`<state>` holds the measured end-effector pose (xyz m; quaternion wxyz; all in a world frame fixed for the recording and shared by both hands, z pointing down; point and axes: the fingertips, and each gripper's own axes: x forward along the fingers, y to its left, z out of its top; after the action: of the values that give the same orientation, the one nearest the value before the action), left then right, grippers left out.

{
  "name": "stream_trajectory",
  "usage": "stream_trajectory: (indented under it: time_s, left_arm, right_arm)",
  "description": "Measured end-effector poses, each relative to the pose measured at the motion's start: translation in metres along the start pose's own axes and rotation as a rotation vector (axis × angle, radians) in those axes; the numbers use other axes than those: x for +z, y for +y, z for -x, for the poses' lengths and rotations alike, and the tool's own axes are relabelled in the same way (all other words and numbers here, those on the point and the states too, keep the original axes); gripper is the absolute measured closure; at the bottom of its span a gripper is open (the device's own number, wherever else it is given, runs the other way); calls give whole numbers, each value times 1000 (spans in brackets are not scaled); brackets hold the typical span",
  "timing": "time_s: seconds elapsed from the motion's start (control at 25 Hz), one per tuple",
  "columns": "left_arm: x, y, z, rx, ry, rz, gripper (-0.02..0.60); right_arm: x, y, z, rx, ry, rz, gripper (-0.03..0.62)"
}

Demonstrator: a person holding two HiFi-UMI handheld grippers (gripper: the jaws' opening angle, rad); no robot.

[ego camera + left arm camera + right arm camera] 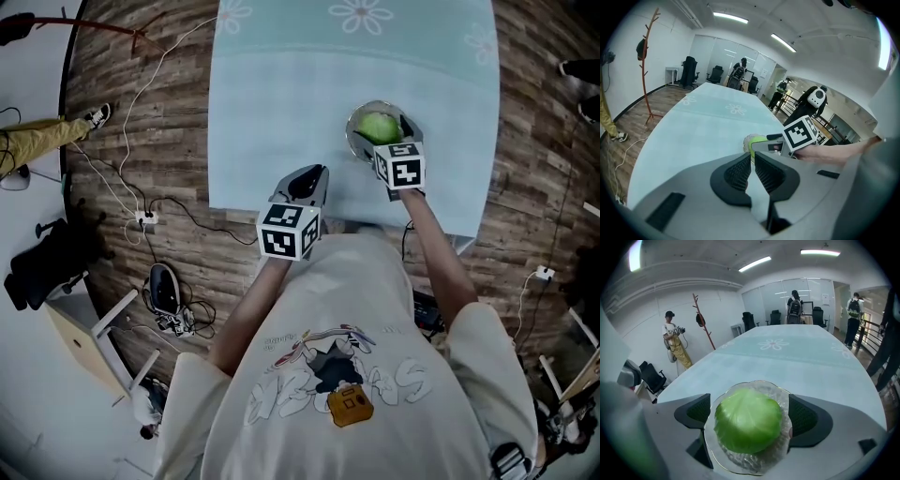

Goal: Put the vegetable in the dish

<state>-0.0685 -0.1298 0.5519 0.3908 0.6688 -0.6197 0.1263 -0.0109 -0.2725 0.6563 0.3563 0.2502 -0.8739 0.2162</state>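
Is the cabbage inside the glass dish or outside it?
Inside: the cabbage rests in the glass dish, whose rim shows all around it; the right gripper is open, one jaw each side.

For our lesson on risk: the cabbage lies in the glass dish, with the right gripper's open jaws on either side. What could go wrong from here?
1. The jaws of the right gripper stand open close beside the dish; drawn back carelessly, one might catch its rim and drag it.
2. The cabbage is round and rises above the shallow dish, so a knock could roll it out.
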Motion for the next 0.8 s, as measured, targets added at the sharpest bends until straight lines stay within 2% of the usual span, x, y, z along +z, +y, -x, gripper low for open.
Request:
stream_trajectory:
  time_s: [0.2,0.4,0.6,0.8]
  left_arm:
    - [0,-8,0,-11,-2,-12,549]
    - [-3,-28,-2,-35,-3,-19,549]
    - [11,-29,-9,-43,-32,-39,549]
    - [14,-48,-12,-95,-32,-66,549]
  right_arm:
    - [6,-10,21,10,-50,-83,83]
    - [-8,-21,63,3,-80,-139,84]
    - [1,-9,86,70,-120,-101,85]
    - [6,21,132,163,-135,-59,94]
